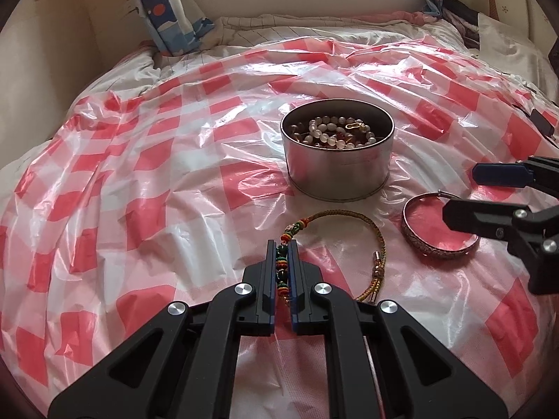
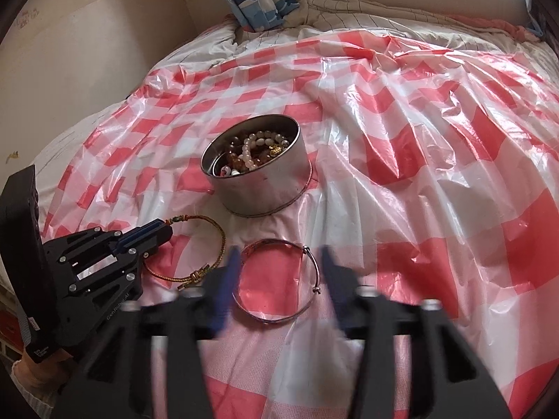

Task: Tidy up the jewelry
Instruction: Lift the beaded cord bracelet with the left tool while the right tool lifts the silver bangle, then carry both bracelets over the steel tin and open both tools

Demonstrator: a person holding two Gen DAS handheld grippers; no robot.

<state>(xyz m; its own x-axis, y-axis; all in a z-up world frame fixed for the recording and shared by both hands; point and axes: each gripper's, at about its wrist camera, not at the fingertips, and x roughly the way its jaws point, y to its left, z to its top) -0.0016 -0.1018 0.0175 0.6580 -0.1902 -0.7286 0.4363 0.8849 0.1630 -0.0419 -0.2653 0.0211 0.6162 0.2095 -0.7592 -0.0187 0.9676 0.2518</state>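
Observation:
My left gripper (image 1: pixel 281 248) is shut on the green and multicoloured beaded part of a gold braided cord bracelet (image 1: pixel 353 218), which lies on the sheet. From the right wrist view the left gripper (image 2: pixel 167 231) sits at the left, on the cord bracelet (image 2: pixel 220 241). A silver bangle (image 2: pixel 272 243) lies flat between the blurred, spread fingers of my right gripper (image 2: pixel 279 269), which is open. In the left wrist view the right gripper (image 1: pixel 464 197) hovers over the bangle (image 1: pixel 436 250). Behind both stands a round metal tin (image 1: pixel 337 174) holding pearl and amber bead strings.
A crinkled red-and-white checked plastic sheet (image 1: pixel 139 174) covers a bed. A wall runs along the left, with a patterned curtain (image 1: pixel 164 10) and rumpled bedding at the back. A small dark object (image 1: pixel 541 122) lies at the sheet's right edge. A person's sleeve (image 2: pixel 24 373) shows bottom left.

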